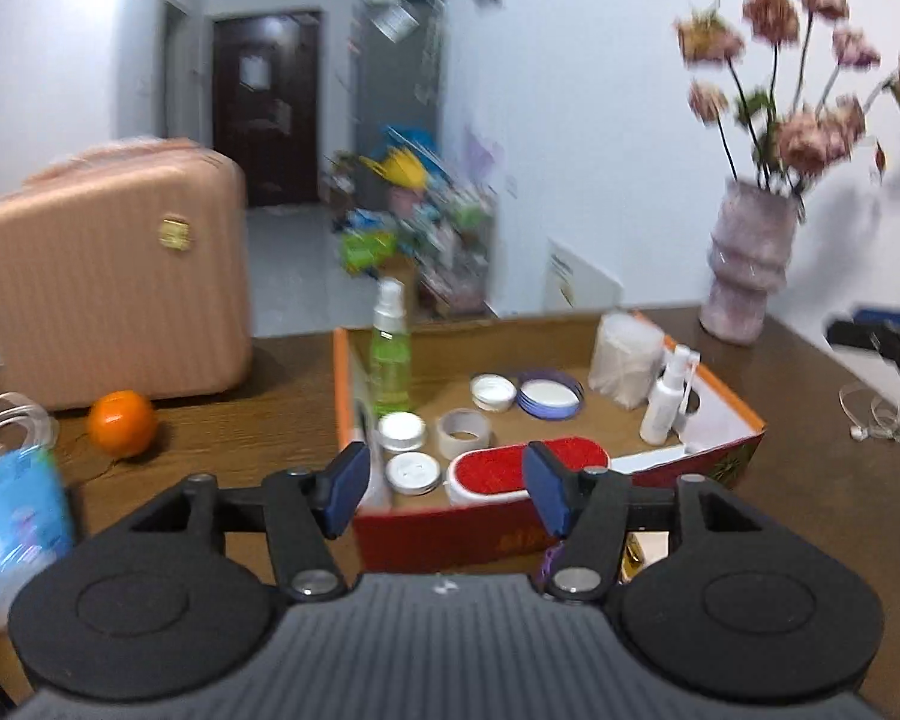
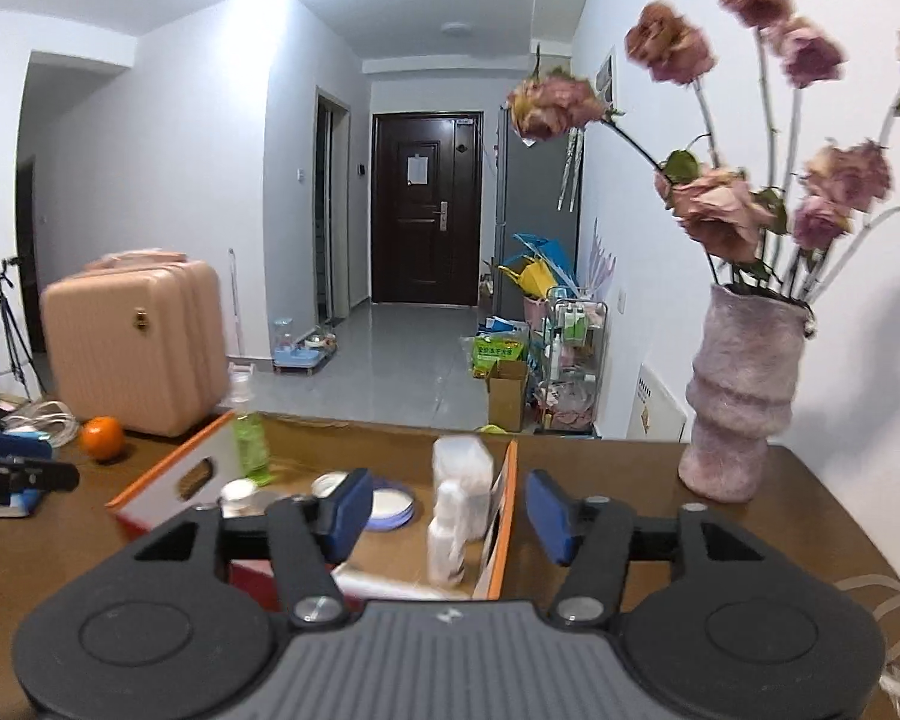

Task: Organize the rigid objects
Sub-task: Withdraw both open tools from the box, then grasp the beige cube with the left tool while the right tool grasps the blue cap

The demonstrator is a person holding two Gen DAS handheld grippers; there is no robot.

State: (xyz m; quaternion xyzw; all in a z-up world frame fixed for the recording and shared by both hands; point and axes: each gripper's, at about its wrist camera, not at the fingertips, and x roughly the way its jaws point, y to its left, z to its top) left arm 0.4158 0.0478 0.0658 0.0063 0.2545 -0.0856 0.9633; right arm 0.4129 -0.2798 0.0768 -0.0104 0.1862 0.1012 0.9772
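Blurred edges soften most of the left wrist view: the pink suitcase [image 1: 111,276] at middle left, the blue packet [image 1: 15,516] cut off by the left edge, and the dried roses [image 1: 804,78] at upper right are all smeared. The left gripper [image 1: 447,489], at the bottom centre, hides the near wall of the orange-rimmed cardboard box [image 1: 723,396]; its blue pads stand apart with nothing between them.

Inside the box, at the frame's centre, a green spray bottle [image 1: 390,354] stands upright in the far left corner. Two silver-lidded jars [image 1: 402,429] sit at the near left, a tape roll [image 1: 463,432] just beside them, and a red-topped brush [image 1: 510,468] lies along the near wall, partly behind the right pad. A white lid [image 1: 493,391] and a purple tin [image 1: 551,393] lie mid-box; a clear tub [image 1: 624,354] and a small white spray bottle [image 1: 666,402] stand at the right.

In the right wrist view the right gripper [image 2: 447,519] is likewise parted and empty, its left pad covering part of the tin. An orange [image 2: 102,437] rests on the wooden table [image 2: 600,480] at left, outside the box; the vase [image 2: 741,396] stands at right.
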